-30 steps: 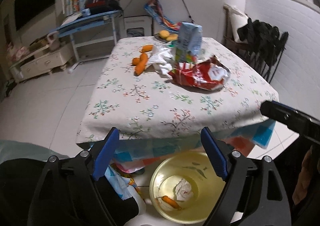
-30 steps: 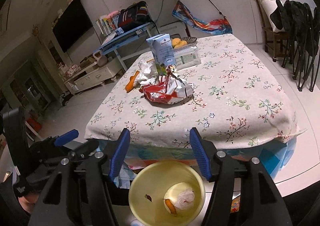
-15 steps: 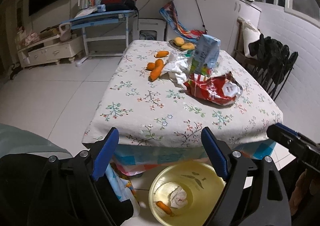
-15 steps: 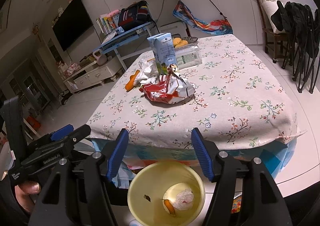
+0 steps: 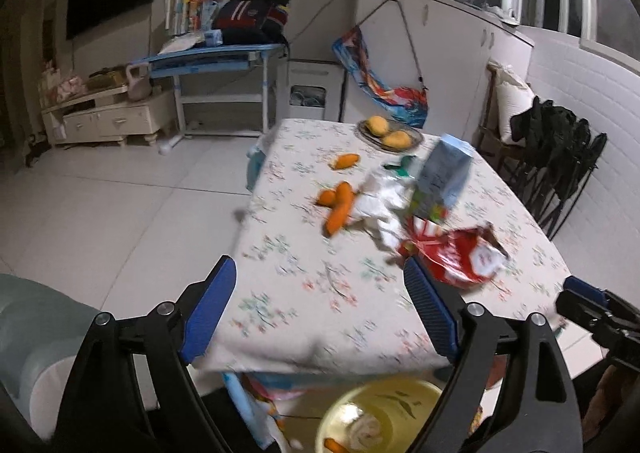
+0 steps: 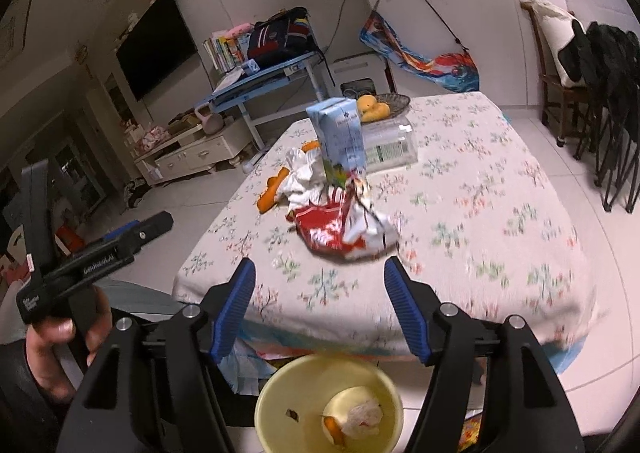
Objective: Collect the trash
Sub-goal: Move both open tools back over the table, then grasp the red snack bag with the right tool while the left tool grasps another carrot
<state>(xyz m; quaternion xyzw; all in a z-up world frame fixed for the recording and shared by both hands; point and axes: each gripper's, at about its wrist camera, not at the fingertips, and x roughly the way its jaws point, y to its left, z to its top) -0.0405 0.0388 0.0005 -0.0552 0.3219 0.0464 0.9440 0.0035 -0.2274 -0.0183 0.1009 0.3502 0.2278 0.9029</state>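
Grippers tilt down toward table [image 6: 500, 213] — left gripper [image 5: 320, 313] and right gripper [image 6: 320, 309] both gaping, nothing held.

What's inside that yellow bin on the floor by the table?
The yellow bin holds a crumpled white tissue, an orange carrot piece beside it, and a small dark scrap. Anything under the tissue is covered.

The left gripper [image 5: 320, 309] is hovering with jaws wide and empty over the near edge of the floral table [image 5: 304, 293], the red snack bag [image 5: 460, 257] lying right, the yellow basin [image 5: 384, 409] sitting below.
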